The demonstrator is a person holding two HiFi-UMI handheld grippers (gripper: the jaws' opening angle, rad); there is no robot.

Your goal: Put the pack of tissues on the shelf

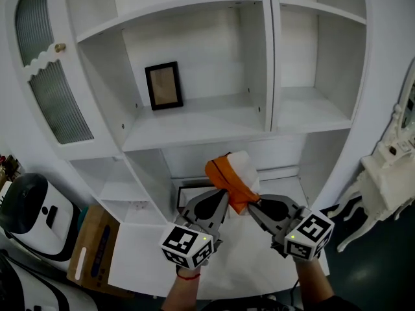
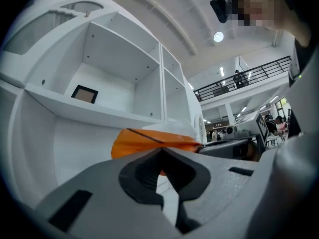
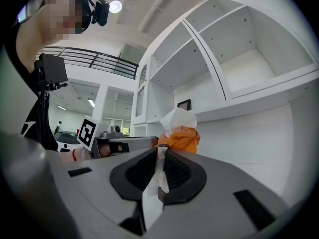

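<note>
- the left gripper (image 1: 225, 197) has its jaws closed tight on the orange end of the pack of tissues (image 1: 234, 173); the tips meet on the wrapper.
- the right gripper (image 3: 160, 151) is nearly shut, its jaws nipping a thin white flap of the same pack, which runs down between the pads.
- the pack hangs in the air between the two grippers, orange part low and white part up. it is in front of the shelf unit, below the open shelf (image 1: 194, 133), and it rests on nothing.
- left of the hands, on the floor side, stand a white appliance (image 1: 31, 216) and a cardboard box (image 1: 94, 243).
- at the right edge stands a piece of white carved furniture (image 1: 388, 172) over dark floor (image 1: 366, 267).
- the shelf unit is all white, and a small dark picture frame (image 1: 163, 85) leans upright at the back of the shelf.
- a cabinet door with ribbed glass (image 1: 53, 99) stands open at the left.
- far off, the room is a tall hall with a balcony railing (image 2: 249, 74) and a round ceiling lamp (image 2: 218, 36).
</note>
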